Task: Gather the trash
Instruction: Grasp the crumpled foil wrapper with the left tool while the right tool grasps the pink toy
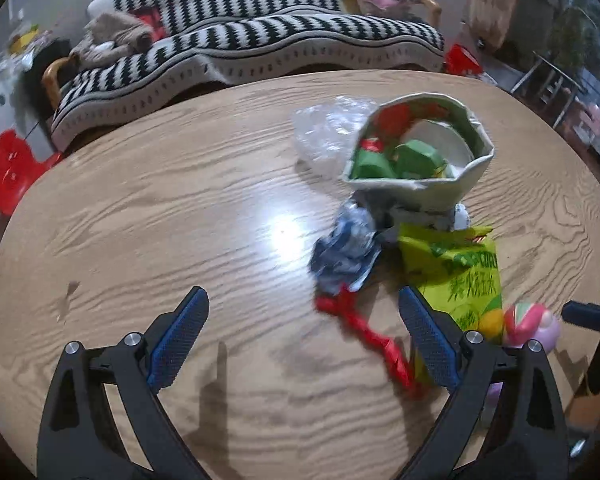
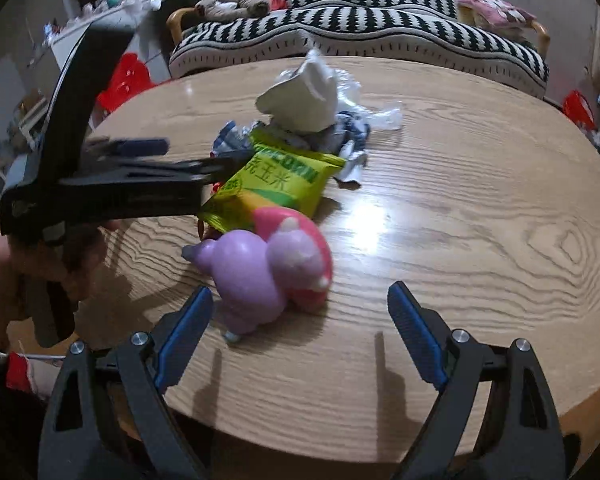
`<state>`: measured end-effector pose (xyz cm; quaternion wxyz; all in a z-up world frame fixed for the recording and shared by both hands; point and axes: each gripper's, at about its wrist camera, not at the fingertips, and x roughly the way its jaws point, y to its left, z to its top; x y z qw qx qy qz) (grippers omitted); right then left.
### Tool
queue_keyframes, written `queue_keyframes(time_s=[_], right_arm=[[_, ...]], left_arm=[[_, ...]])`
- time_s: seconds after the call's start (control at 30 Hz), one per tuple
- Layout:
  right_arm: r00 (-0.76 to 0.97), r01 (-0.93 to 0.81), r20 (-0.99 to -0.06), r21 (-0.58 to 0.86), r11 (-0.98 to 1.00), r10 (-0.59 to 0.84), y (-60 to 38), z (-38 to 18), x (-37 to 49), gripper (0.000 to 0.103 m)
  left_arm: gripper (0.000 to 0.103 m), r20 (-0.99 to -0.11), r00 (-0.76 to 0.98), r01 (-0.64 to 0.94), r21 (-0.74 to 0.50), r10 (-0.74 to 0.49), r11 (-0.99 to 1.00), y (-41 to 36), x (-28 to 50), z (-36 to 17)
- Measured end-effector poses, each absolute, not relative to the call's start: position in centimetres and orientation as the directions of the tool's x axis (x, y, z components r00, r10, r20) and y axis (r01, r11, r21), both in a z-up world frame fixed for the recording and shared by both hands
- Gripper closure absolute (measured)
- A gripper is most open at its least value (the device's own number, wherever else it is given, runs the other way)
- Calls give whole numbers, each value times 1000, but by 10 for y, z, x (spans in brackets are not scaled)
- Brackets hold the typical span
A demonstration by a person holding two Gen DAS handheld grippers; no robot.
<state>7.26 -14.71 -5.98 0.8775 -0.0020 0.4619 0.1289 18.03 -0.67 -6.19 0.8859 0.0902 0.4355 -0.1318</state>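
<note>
Both tongs stand wide and hold nothing: the left gripper (image 1: 304,334) hangs over the round wood-grain table (image 1: 140,208) with the long red twisted wrapper (image 1: 366,334) running lengthwise between its jaws, from ahead toward the right-hand jaw. That hand is the nearer. The right gripper (image 2: 300,330) faces a purple-and-pink plastic toy (image 2: 274,266) near the table's front edge. The yellow-green snack bag (image 2: 276,182) reads "CORN" with Chinese characters; other trash lies mid-table.
</note>
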Motion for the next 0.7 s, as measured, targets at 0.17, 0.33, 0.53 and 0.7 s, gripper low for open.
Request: queue_keyframes(time_s=[0.17, 0.33, 0.53, 0.7], right_arm=[[549, -254, -809, 76, 964, 209, -133, -67, 75, 24], [557, -282, -807, 42, 959, 199, -120, -68, 75, 42], [597, -273, -770, 68, 960, 225, -128, -47, 63, 45], [617, -249, -753, 90, 964, 229, -141, -34, 55, 45]], left_arm=[[12, -785, 596, 293, 14, -171, 956, -11, 195, -66], [54, -780, 587, 302, -36, -216, 953, -8, 206, -68], [77, -748, 622, 323, -22, -230, 946, -9, 192, -48], [78, -735, 637, 306, -35, -232, 951, 1, 181, -29]])
